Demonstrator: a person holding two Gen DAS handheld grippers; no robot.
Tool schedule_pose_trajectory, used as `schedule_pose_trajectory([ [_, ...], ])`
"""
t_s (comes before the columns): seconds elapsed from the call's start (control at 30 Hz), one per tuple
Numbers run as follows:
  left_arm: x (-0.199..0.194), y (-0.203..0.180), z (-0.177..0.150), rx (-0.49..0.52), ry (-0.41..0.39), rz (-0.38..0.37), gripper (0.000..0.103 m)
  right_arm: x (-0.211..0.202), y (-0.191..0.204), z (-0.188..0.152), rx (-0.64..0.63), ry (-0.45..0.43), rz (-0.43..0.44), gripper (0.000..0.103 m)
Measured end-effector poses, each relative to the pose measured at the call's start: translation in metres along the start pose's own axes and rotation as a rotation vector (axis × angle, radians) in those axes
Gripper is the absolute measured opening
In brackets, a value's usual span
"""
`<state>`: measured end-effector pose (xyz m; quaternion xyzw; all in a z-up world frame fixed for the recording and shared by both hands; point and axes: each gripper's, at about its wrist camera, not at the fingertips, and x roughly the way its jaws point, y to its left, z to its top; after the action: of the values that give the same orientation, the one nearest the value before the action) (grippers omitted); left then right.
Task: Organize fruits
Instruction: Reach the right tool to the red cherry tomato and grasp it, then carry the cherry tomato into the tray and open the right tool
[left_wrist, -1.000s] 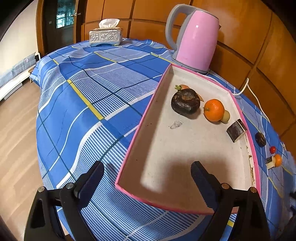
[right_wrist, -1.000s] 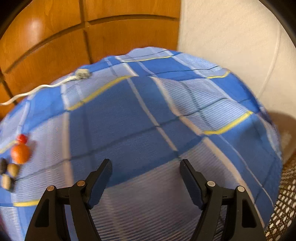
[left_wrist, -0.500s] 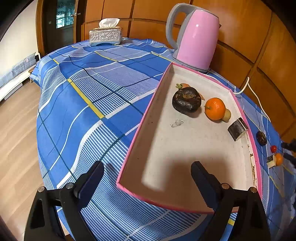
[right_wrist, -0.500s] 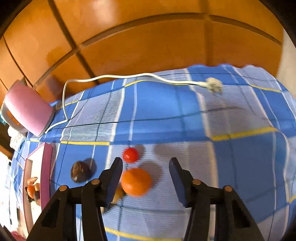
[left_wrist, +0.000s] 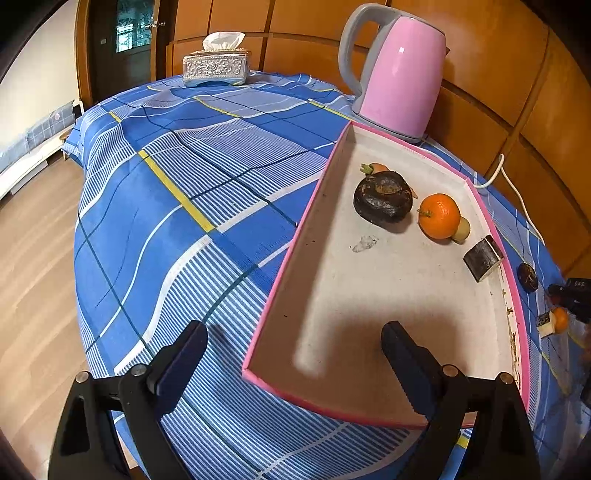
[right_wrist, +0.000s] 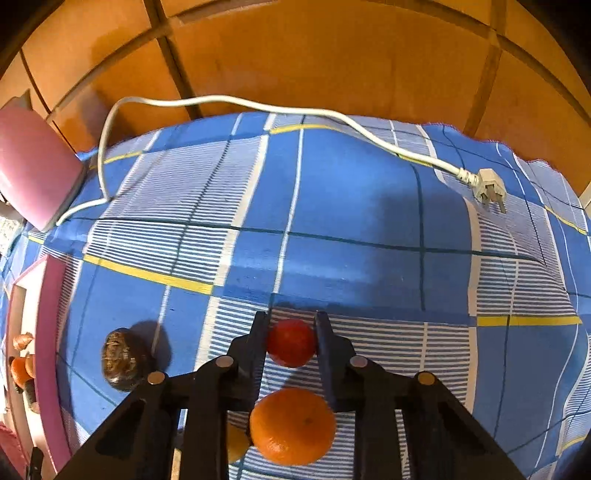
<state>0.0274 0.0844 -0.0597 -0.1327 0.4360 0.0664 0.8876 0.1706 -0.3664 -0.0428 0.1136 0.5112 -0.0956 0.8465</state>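
My right gripper (right_wrist: 291, 334) is shut on a small red fruit (right_wrist: 291, 343) that rests on the blue checked cloth. Just behind the fingers lies an orange (right_wrist: 293, 426) with a small yellow piece (right_wrist: 236, 443) beside it; a dark brown fruit (right_wrist: 122, 360) sits to the left. My left gripper (left_wrist: 293, 356) stands open over the near end of the pink-rimmed tray (left_wrist: 280, 266). The tray holds a dark round fruit (left_wrist: 382, 197), an orange (left_wrist: 439, 216), a dark cut piece (left_wrist: 482, 258) and a pale piece. The right gripper (left_wrist: 572, 299) shows at the left wrist view's right edge.
A pink kettle (left_wrist: 399, 70) stands behind the tray, its white cord and plug (right_wrist: 487, 188) trailing over the cloth. A silver tissue box (left_wrist: 216, 66) is at the far end. Wooden wall panels run along the table's back; the floor drops away on the left.
The right gripper swung left across the cloth to the loose fruits, rolled, and closed its jaws onto the small red fruit. The left gripper and tray stayed put.
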Motion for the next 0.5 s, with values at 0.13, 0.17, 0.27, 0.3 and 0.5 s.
schedule_pose_trajectory([
  [0.13, 0.0, -0.001, 0.0, 0.002, 0.0, -0.001, 0.096, -0.021, 0.012, -0.005, -0.016, -0.059, 0.048, 0.025],
  [0.17, 0.0, -0.001, 0.0, 0.003, 0.001, -0.001, 0.096, -0.028, 0.021, -0.007, -0.034, -0.073, 0.079, 0.025],
  [0.27, -0.002, -0.002, -0.001, 0.006, -0.002, -0.006, 0.096, -0.04, 0.049, -0.007, -0.093, -0.092, 0.157, 0.025],
  [0.3, -0.002, -0.003, -0.001, 0.008, -0.004, -0.008, 0.096, -0.043, 0.059, -0.008, -0.114, -0.096, 0.182, 0.025],
  [0.5, -0.003, -0.003, -0.001, 0.011, -0.005, -0.013, 0.096, -0.055, 0.136, -0.019, -0.237, -0.083, 0.38, 0.025],
])
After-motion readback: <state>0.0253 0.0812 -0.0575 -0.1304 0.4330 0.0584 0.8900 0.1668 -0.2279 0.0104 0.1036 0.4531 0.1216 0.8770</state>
